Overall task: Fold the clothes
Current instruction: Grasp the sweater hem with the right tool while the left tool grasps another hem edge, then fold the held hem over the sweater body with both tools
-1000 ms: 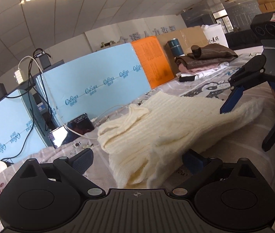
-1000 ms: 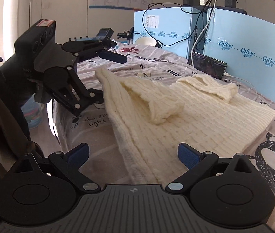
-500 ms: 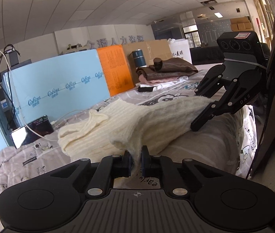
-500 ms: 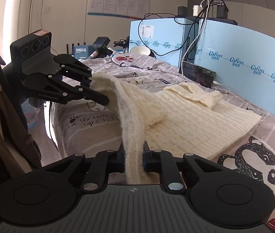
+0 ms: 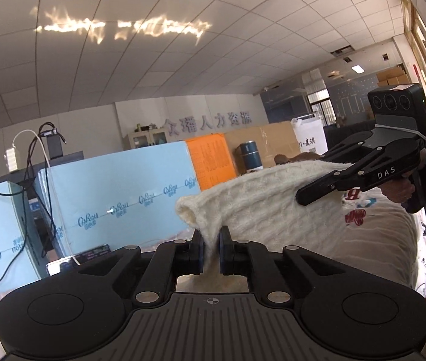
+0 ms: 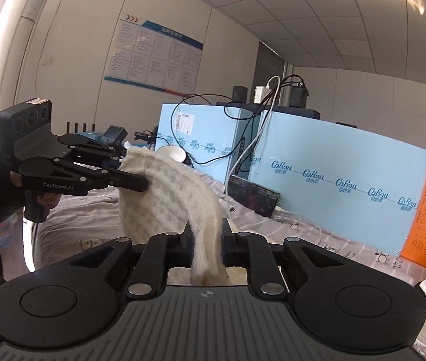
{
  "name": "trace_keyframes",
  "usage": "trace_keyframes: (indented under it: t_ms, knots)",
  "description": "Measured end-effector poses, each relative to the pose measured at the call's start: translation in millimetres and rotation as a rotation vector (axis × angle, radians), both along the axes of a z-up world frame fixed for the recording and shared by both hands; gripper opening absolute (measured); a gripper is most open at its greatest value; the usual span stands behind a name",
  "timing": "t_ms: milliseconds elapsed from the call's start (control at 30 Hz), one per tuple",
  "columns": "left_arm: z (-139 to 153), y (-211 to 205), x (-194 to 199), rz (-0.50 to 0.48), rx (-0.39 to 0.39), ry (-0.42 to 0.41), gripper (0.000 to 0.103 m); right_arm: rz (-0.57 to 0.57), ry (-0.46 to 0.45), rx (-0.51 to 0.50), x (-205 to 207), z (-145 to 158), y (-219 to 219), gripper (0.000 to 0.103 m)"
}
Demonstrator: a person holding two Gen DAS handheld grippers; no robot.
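My left tongs (image 5: 210, 251) are clamped tight on an edge of the sweater (image 5: 261, 198), the cream knit pinched between the two pads with a fold rising just above them. My right tongs (image 6: 206, 248) are closed the same way on another part of the sweater (image 6: 176, 198), a thick band of the knit squeezed between the pads and hanging a little below them. The sweater is held up off the bed (image 6: 92, 210), stretched between the two tongs and arching over the patterned sheet; its lower part drops out of sight behind the tongs, so I cannot tell how much of it touches the bed. From the left wrist I see the right tongs (image 5: 318, 191) to the right of the sweater, pressed against its top edge, with a hand (image 5: 399, 188) on the grip behind them. From the right wrist I see the left tongs (image 6: 134, 177) to the left of the sweater, closed on its upper corner, held by a hand (image 6: 48, 200) in a dark sleeve. Beyond the sweater, at the far side of the bed, stand blue boards (image 6: 339, 177), an orange board (image 5: 213, 156) beside them, and a phone (image 6: 253, 194) leaning against the blue boards with a white cable (image 6: 255, 138) running to it.
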State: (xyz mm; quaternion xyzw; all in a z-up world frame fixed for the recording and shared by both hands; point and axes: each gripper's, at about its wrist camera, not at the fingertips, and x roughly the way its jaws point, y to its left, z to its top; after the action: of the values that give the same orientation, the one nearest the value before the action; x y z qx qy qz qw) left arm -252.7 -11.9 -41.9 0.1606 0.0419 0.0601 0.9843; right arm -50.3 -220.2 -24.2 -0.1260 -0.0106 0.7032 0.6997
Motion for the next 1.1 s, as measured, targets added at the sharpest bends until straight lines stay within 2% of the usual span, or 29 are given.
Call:
trace_keyframes:
  t_ms: [133, 267, 400, 500, 567, 633, 700, 767, 833, 900, 967, 1067, 1100]
  knots:
    - [4.4, 8.9, 35.2, 0.077, 0.055, -0.043, 0.008, -0.124, -0.095, 0.091, 13.9, 1.0, 31.3, 0.013]
    - [4.7, 27.1, 75.1, 0.132, 0.024, -0.002, 0.008, -0.167, -0.134, 0.1, 36.5, 2.3, 60.9, 0.013]
    - [-2.9, 51.0, 104.8, 0.152, -0.089, 0.09, 0.009, -0.204, -0.098, 0.049, 63.7, -7.8, 87.0, 0.013]
    - [-8.6, 62.9, 119.6, 0.172, -0.151, 0.141, 0.015, -0.234, -0.054, -0.013, 82.3, -21.3, 103.6, 0.014]
    - [-7.5, 74.1, 116.6, 0.178, -0.22, 0.125, 0.03, -0.248, -0.014, -0.045, 91.7, -29.6, 111.3, 0.014]
    - [-5.3, 87.1, 109.8, 0.192, -0.307, 0.105, 0.055, -0.265, 0.01, -0.076, 96.9, -36.1, 115.8, 0.014]
    - [-2.5, 103.5, 100.0, 0.227, -0.426, 0.094, 0.062, -0.274, 0.03, -0.097, 100.9, -40.2, 115.3, 0.014]
    - [-1.6, 116.8, 91.6, 0.251, -0.531, 0.094, 0.062, -0.28, 0.055, -0.111, 104.2, -41.9, 116.8, 0.014]
    - [-8.0, 122.7, 92.9, 0.251, -0.599, 0.137, 0.062, -0.292, 0.08, -0.121, 107.4, -43.2, 115.7, 0.016]
    - [-17.1, 126.3, 99.8, 0.223, -0.651, 0.188, 0.062, -0.313, 0.109, -0.139, 112.0, -44.5, 116.6, 0.022]
    - [-26.1, 126.9, 106.7, 0.184, -0.686, 0.232, 0.06, -0.353, 0.139, -0.16, 117.6, -46.0, 119.2, 0.042]
    - [-30.6, 120.0, 110.9, 0.178, -0.666, 0.241, 0.059, -0.416, 0.183, -0.188, 127.1, -48.0, 120.8, 0.064]
    - [-31.6, 120.6, 111.2, 0.18, -0.672, 0.238, 0.054, -0.42, 0.201, -0.195, 130.2, -49.0, 120.7, 0.066]
